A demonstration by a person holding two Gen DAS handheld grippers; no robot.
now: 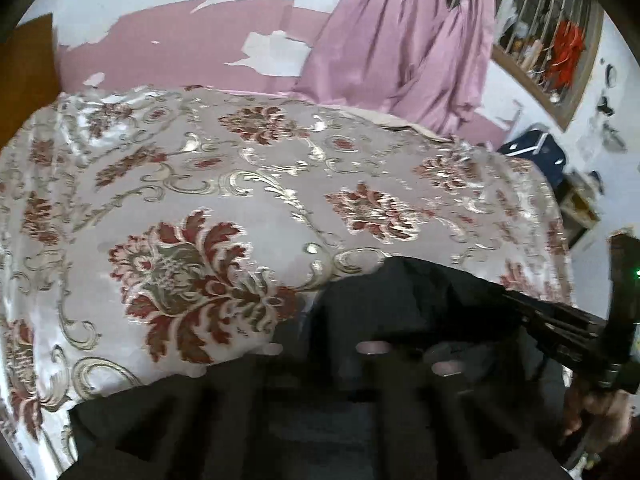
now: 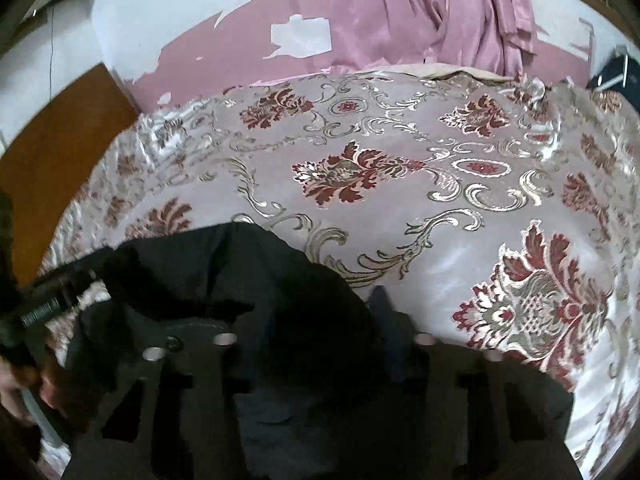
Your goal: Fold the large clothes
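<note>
A large black garment (image 1: 400, 308) lies bunched over the near part of a bed with a floral bedspread (image 1: 200, 200). My left gripper (image 1: 360, 360) sits at the bottom of the left wrist view, its dark fingers merging with the black cloth, which drapes over them. The right gripper's body (image 1: 616, 320) shows at the right edge, held by a hand. In the right wrist view the garment (image 2: 240, 280) covers my right gripper (image 2: 320, 344); the left gripper's body (image 2: 44, 304) shows at the left edge. Whether either gripper's jaws are closed on cloth is hidden.
The bedspread (image 2: 400, 168) stretches far ahead. A pink curtain (image 1: 400, 40) hangs behind the bed against a peeling pink wall (image 1: 180, 52). A wooden board (image 2: 60, 140) stands at the left. A barred window (image 1: 552, 40) and a dark box (image 1: 536, 148) are at the right.
</note>
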